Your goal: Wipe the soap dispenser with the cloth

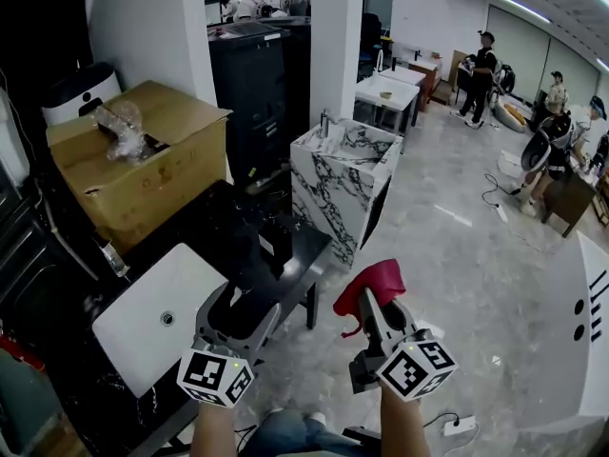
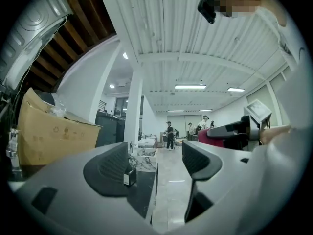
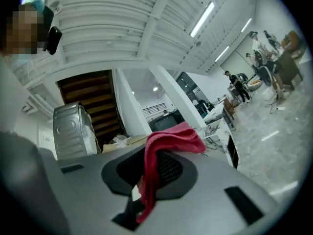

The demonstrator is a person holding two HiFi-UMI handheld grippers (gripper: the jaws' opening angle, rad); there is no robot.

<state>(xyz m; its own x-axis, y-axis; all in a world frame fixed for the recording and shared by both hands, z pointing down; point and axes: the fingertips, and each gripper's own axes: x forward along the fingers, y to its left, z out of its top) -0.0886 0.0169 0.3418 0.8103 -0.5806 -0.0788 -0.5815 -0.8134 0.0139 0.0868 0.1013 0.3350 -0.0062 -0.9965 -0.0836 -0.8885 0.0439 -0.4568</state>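
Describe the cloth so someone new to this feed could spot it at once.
Low in the head view, two grippers with marker cubes reach out beside the black table. The cloth is pinched in the jaws of the right gripper and drapes over them. Its red stands out against the grey jaws; the left gripper has open, empty jaws.

The head view looks steeply down over the left gripper [image 1: 243, 307] and right gripper [image 1: 373, 303]. Each gripper view looks level along its fingers [image 2: 110, 168]; all share the far marble counter [image 1: 338, 174].
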